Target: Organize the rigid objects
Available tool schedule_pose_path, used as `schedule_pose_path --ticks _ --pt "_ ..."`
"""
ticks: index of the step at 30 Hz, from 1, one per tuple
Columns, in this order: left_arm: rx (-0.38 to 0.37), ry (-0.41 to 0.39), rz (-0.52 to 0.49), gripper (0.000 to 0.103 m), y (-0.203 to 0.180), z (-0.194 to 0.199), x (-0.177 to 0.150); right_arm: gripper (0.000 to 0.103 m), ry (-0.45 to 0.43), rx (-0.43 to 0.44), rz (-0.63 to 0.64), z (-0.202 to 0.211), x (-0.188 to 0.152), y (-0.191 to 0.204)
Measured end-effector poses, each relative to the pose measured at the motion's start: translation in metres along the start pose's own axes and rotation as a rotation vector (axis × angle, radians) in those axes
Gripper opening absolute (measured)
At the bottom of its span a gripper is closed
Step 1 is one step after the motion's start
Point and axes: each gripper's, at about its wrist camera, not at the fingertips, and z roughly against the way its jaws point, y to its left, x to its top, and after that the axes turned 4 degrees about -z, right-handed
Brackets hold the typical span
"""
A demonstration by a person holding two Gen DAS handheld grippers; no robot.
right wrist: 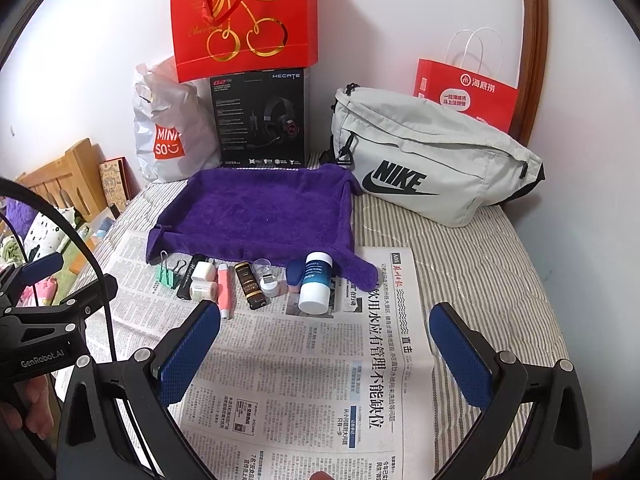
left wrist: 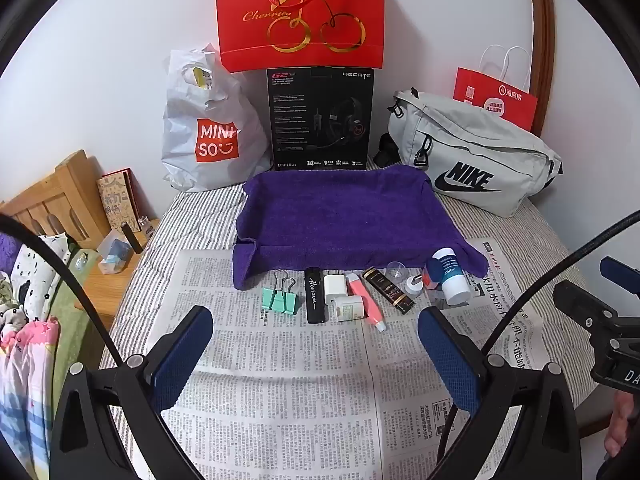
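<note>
A row of small objects lies on a newspaper in front of a purple towel-lined tray: green binder clips, a black Horizon stick, a white charger, a small white jar, a pink tube, a dark gold-lettered tube, a clear cap, and a blue-and-white bottle. The bottle and pink tube also show in the right wrist view. My left gripper is open and empty, short of the row. My right gripper is open and empty.
Behind the tray stand a white Miniso bag, a black headset box, a red cherry bag, a grey Nike bag and a red paper bag. A wooden bedside stand is at left.
</note>
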Motion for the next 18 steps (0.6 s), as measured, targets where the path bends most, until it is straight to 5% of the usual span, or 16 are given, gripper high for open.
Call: schedule_pose_path --ticks 18 --pt "0.001 -0.004 0.000 0.103 0.0016 0.0004 -0.0009 0.103 0.002 0.001 0.004 0.0004 0.0001 0.0019"
